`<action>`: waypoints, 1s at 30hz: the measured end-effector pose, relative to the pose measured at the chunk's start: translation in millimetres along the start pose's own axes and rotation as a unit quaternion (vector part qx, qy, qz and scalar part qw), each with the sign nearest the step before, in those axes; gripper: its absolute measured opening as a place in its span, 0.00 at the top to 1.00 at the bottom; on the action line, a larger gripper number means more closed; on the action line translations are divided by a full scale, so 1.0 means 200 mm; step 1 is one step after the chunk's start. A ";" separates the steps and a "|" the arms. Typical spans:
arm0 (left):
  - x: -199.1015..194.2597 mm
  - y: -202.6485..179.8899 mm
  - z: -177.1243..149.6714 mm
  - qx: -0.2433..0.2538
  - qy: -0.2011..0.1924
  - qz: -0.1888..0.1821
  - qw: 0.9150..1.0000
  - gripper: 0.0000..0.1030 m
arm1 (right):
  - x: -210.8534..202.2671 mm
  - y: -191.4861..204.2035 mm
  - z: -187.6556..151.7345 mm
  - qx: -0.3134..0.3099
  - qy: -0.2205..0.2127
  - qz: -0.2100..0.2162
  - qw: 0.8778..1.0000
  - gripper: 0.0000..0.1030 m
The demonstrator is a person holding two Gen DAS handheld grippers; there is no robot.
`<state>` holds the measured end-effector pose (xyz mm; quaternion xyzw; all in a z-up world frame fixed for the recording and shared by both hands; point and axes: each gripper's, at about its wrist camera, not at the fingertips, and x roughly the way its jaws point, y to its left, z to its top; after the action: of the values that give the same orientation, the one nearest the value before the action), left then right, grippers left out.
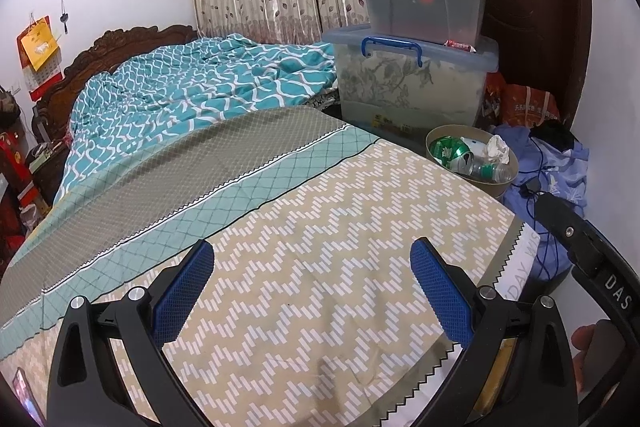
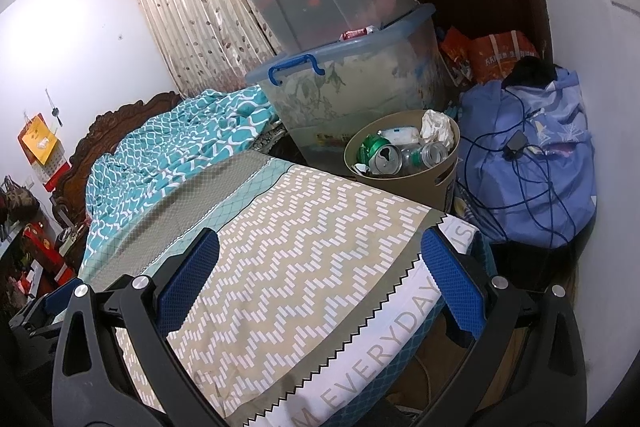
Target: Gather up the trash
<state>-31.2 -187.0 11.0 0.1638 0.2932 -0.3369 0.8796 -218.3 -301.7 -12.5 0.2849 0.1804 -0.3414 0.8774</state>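
Hovering left gripper point(image 1: 312, 291): jaws apart, empty, above bedsheet point(image 1: 320, 227); wastebasket point(image 1: 472, 163) full, so your additions may spill. Right gripper point(image 2: 320, 291): spread, empty; charger cable point(image 2: 516, 147) beside wastebasket point(image 2: 404, 155) could snag.

The bin point(image 2: 416, 183) stands just beyond the bed's point(image 2: 304, 227) far corner, holding cans point(image 2: 385, 158), bottles point(image 2: 416, 158) and crumpled paper point(image 2: 437, 125). Behind the bin rise stacked storage boxes point(image 2: 352, 91); to the bin's right lies a bundle point(image 2: 532, 163) draped with cables point(image 2: 520, 151).

Upright tan bin point(image 2: 416, 183) of cans point(image 2: 380, 155)
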 end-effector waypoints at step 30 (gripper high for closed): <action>0.00 0.00 -0.01 -0.005 0.008 -0.014 1.000 0.08 | 0.01 -0.01 0.00 0.001 0.006 0.001 1.000 0.03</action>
<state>-31.1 -186.7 9.7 0.1584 0.3041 -0.3460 0.8734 -219.2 -303.2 -14.7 0.2884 0.1850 -0.3388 0.8763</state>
